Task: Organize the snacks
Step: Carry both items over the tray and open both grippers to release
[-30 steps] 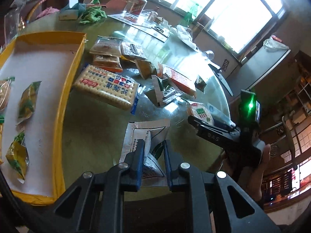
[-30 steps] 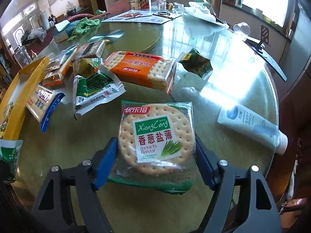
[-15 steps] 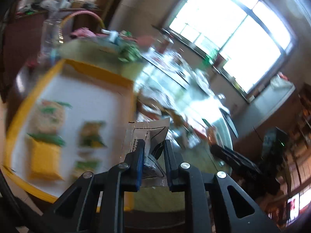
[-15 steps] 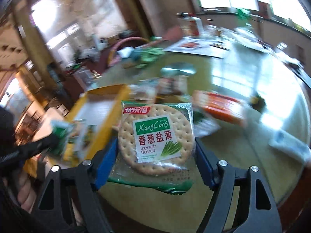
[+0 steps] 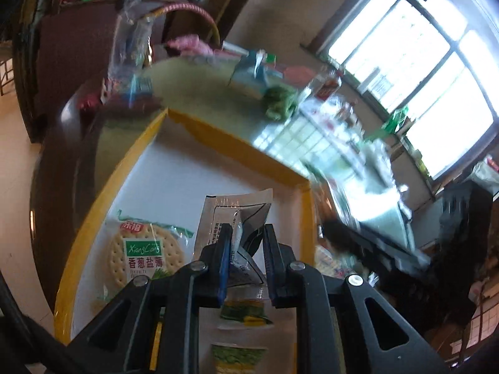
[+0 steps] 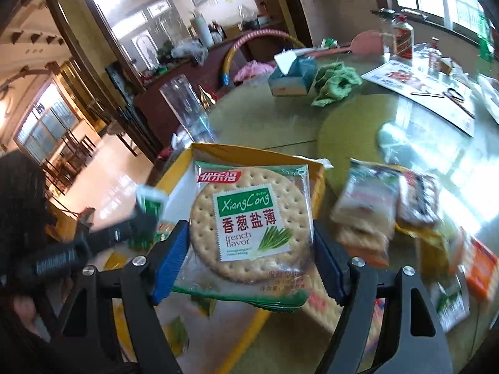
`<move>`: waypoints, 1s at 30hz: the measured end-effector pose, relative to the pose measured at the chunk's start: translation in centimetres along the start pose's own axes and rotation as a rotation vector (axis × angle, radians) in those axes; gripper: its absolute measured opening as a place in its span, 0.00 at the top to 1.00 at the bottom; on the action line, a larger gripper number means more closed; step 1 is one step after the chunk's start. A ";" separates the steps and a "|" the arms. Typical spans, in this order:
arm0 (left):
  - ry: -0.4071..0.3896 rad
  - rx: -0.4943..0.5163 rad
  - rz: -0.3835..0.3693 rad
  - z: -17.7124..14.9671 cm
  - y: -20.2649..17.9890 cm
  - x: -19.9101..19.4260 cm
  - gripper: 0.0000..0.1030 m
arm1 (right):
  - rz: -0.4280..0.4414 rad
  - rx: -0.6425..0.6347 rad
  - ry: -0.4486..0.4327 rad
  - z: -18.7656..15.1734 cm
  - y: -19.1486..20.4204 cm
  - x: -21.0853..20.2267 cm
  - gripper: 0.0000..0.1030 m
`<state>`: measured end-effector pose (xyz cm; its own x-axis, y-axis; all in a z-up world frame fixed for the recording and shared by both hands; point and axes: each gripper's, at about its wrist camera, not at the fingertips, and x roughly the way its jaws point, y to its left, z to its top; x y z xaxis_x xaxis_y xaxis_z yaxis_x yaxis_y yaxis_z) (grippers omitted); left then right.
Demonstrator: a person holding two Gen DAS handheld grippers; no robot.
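The left gripper [image 5: 246, 260] is clenched on a thin silver snack sachet [image 5: 232, 218], its fingers [image 5: 225, 258] pinching the packet's lower part so that the printed upper half stands up above them. The sachet hangs over the yellow-rimmed tray [image 5: 131, 162], whose pale floor already carries a round cracker pack [image 5: 143, 252] with a green XiangCong label, lying flat near the tray's left wall, and some small green and yellow packets [image 5: 243, 311] partly hidden under the gripper. In the right wrist view the right gripper [image 6: 249, 257] grips a second round cracker pack [image 6: 249, 218] of the same kind, the blue pads [image 6: 170, 258] pressing on its two opposite edges with the label facing the camera; the jaws stand wide because the pack is wide. This pack is held in the air above the near part of the same yellow tray [image 6: 246, 152], covering most of it. To its left, blurred, the left gripper [image 6: 146, 215] appears from the side with the green-and-white end of its sachet sticking up. On the glass tabletop [image 6: 389, 115] to the right of the tray lie more snacks in a loose heap [image 6: 389, 199], blurred, with an orange pack [image 6: 480, 271] at the far right. Further back sit a tissue box [image 6: 293, 74] and a crumpled green cloth [image 6: 336, 82].
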<state>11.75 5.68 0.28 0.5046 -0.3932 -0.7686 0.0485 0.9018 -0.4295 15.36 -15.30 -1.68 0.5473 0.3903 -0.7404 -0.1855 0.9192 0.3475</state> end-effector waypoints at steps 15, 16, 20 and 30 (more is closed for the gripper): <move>0.108 0.162 0.179 -1.5 -0.8 5.0 0.79 | -0.101 -0.067 0.135 1.2 1.1 8.0 0.26; 0.130 0.150 0.164 -1.3 -0.6 5.3 0.79 | -0.107 -0.069 0.153 1.2 1.3 8.6 0.25; 0.173 0.098 0.159 -0.9 1.1 5.6 0.67 | -0.185 -0.141 0.181 1.0 2.2 9.7 0.24; 0.100 -0.019 0.033 -1.0 2.3 0.2 0.37 | -0.141 -0.112 0.109 2.0 2.4 6.4 0.17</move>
<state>11.11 7.48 -1.27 0.4169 -0.3801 -0.8257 0.0160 0.9113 -0.4114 20.09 -10.67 -4.41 0.4834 0.2553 -0.8373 -0.2061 0.9628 0.1746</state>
